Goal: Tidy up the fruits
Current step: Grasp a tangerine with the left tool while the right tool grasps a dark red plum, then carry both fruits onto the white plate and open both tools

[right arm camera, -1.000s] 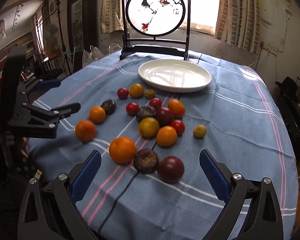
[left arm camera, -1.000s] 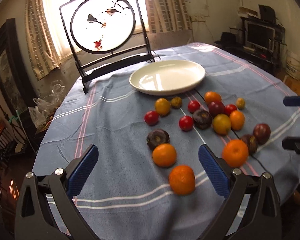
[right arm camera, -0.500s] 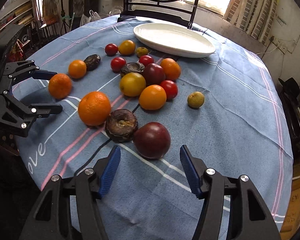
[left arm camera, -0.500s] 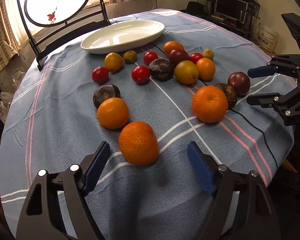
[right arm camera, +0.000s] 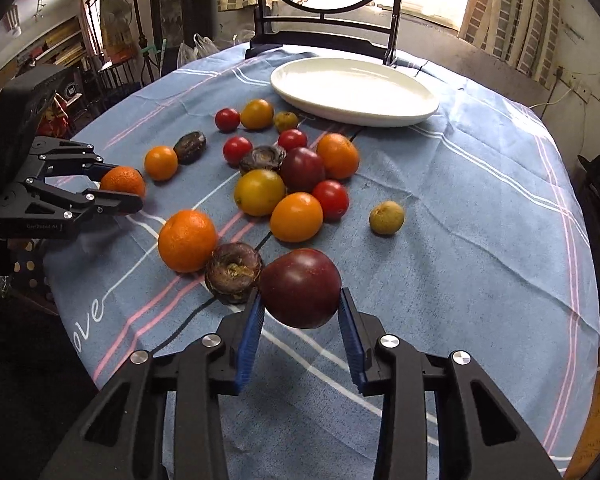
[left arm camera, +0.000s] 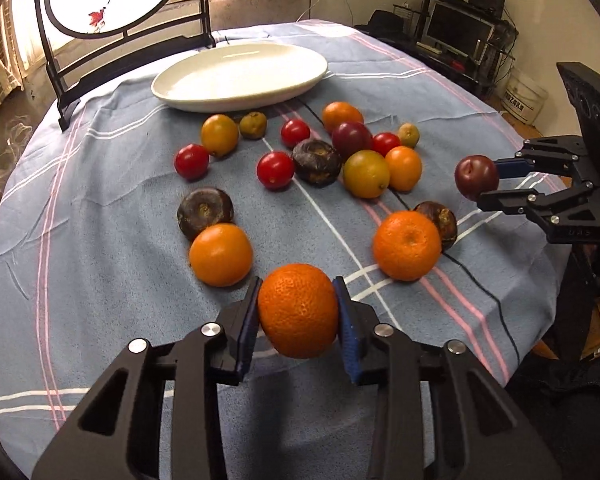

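My left gripper is shut on an orange tangerine near the table's front edge; it also shows in the right wrist view with the tangerine. My right gripper is shut on a dark red plum; it shows in the left wrist view holding the plum. A white plate stands empty at the back. Several oranges, red tomatoes, yellow fruits and dark brown fruits lie scattered on the blue cloth between plate and grippers.
A round painted screen on a black stand stands behind the plate. A tangerine and a brown fruit lie near the right gripper. The round table's cloth drops off at the edges; furniture surrounds it.
Both grippers moved down onto the fruit and closed: the left on the front tangerine, the right on the dark red plum. Both were open half a second ago.
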Tool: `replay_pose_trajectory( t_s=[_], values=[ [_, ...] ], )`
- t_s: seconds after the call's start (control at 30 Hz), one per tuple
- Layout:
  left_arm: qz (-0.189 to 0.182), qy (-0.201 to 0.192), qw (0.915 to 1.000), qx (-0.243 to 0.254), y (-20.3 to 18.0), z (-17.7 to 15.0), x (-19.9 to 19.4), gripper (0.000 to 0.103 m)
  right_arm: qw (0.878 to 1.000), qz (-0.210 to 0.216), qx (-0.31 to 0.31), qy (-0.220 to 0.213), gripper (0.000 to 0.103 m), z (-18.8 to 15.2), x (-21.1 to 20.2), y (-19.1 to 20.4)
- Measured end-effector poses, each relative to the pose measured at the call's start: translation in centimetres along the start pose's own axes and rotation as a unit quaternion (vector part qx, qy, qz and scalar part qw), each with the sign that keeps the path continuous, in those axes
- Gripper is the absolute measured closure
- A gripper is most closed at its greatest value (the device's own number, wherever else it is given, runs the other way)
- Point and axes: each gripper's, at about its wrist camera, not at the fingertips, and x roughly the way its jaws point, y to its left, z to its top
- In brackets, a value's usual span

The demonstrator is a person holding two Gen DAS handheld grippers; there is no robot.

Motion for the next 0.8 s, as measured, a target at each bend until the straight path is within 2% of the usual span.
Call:
replay_pose_trajectory(
  t_s=[0.17,0.3,0.47,0.6,0.8],
  values=[
    [0.019,-0.06,0.998,0.01,0.4,6.2,-2.0,0.069,0.999,-0.016,-0.012,-0.038,0.065,5.4,-0.8,-1.2],
    [0.055,-0.085,0.9948,-0.011,2.2,12.9,-0.6,0.068,0.998,-0.018,-0.006,-0.059,0.065,11.7,1.1,-2.5],
    [0.073,-0.043,0.9942,-0.067,6.2,19.4,4.8,0.068,0.998,-0.023,0.02,-0.046,0.065,18.5,6.6,-5.1],
    [0.081,0.0,0.9925,-0.091,8.8,20.7,9.2,0.068,0.999,-0.031,0.039,-0.016,0.065,21.4,11.4,-7.3],
    [0.068,0.026,0.9917,-0.106,10.8,21.0,12.4,0.068,0.998,-0.032,0.045,0.014,0.062,23.0,15.5,-8.5]
  ],
)
